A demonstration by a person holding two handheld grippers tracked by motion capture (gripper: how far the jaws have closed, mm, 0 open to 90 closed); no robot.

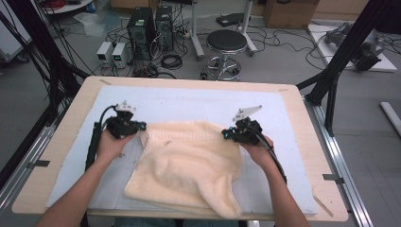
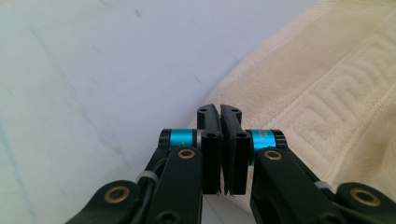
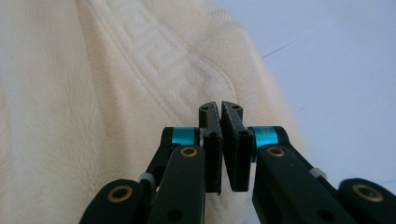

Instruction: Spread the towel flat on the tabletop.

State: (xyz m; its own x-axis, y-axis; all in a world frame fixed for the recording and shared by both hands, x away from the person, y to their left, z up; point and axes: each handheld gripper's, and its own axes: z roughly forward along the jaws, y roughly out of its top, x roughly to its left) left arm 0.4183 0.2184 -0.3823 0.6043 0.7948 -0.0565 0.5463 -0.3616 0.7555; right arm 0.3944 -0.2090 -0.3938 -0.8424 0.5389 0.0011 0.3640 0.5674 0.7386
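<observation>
A cream towel (image 1: 189,161) lies rumpled on the pale mat (image 1: 189,101), its patterned border along the far edge. My left gripper (image 1: 143,126) sits at the towel's far left corner and points right. In the left gripper view, the left gripper (image 2: 219,108) has its jaws pressed together over the towel's (image 2: 327,84) edge, and I see no cloth between the pads. My right gripper (image 1: 224,135) is at the far right corner and points left. The right gripper view shows the right gripper (image 3: 220,105) shut above the towel (image 3: 93,93), again with no cloth visible between the pads.
The mat covers most of a wooden table (image 1: 71,123). Bare mat (image 2: 93,70) lies beyond the towel's far edge and on both sides. Behind the table stand a stool (image 1: 226,42), computer towers (image 1: 142,26) and floor cables. Black frame posts (image 1: 340,52) flank the table.
</observation>
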